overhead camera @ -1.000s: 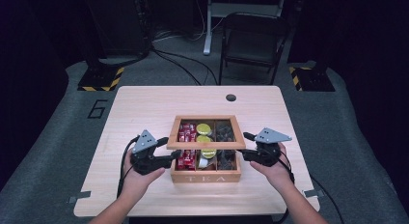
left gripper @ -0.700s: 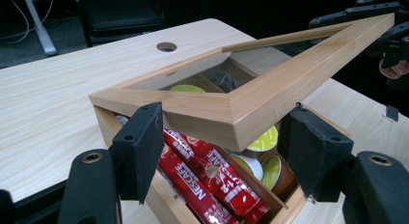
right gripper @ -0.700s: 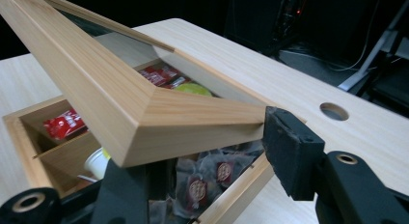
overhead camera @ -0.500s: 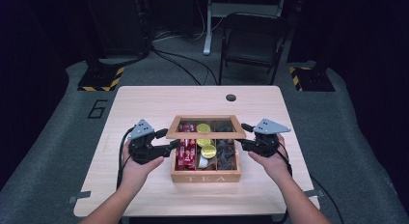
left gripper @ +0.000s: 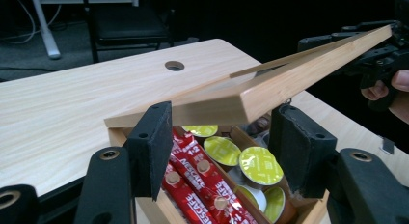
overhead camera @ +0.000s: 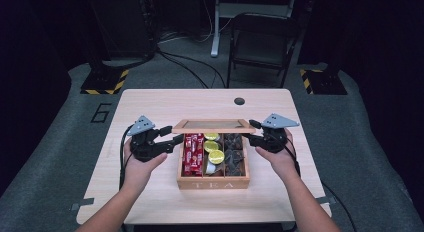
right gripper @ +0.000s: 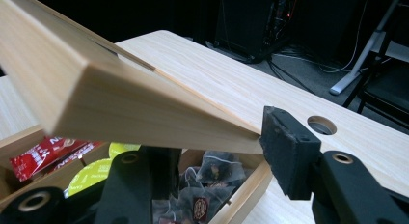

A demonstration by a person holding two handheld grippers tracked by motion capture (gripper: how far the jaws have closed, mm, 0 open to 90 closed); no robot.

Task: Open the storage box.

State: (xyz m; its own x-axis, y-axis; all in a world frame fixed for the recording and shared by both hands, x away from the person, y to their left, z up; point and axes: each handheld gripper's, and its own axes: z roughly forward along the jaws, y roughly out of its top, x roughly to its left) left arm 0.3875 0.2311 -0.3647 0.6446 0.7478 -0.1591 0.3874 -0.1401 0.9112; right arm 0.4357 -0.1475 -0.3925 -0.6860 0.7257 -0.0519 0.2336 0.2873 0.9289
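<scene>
Wooden tea box (overhead camera: pixel 212 182) lettered TEA sits mid-table on the pale wood table (overhead camera: pixel 150 102) in the high view, its glass-paned wooden lid (overhead camera: pixel 212 125) raised at the back. Left gripper (overhead camera: pixel 170 140) and right gripper (overhead camera: pixel 252 132) flank the lid's two ends, likely sharing the lift so it hinges evenly. Left gripper view: jaws apart either side of the lid's corner (left gripper: pixel 241 101), not clamped; red Nescafe sticks (left gripper: pixel 202 180) and yellow-green capsules (left gripper: pixel 260 165) lie below. Right gripper view: jaws spread around the lid edge (right gripper: pixel 144 113), dark tea bags (right gripper: pixel 212 178) underneath.
</scene>
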